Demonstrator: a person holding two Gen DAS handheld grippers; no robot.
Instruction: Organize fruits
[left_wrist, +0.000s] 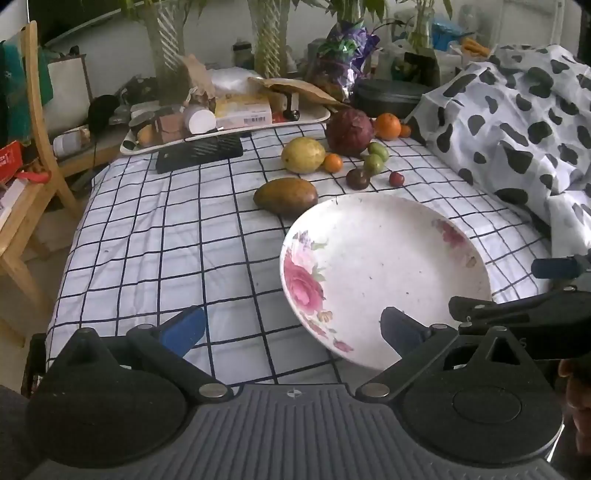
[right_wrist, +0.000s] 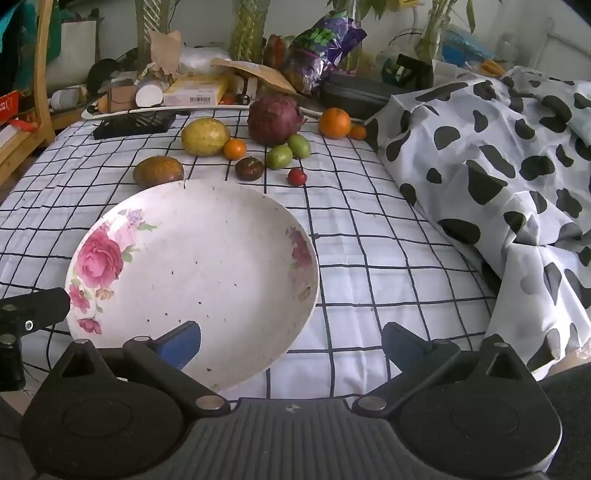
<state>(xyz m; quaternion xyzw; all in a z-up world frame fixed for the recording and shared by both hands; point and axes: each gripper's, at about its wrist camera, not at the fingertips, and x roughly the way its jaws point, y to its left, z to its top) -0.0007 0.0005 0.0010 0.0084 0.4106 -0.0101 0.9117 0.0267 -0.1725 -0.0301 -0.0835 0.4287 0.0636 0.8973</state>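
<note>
Both jaws wide and empty, the left gripper (left_wrist: 291, 328) and right gripper (right_wrist: 291, 341) flank a bare floral plate (right_wrist: 192, 258); round fruit like the cherry (right_wrist: 297, 176) risks rolling on the soft checked cloth (right_wrist: 369, 229) if nudged

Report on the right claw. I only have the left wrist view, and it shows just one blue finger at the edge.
Observer: The right claw is open and holds nothing.
Operator: Say what lies under it.
Observer: Its left finger hangs over the plate at the near rim; its right finger is over the checked cloth.
Operator: Check the plate part my view hides.
Observer: No fruit there, only dark specks.
</note>
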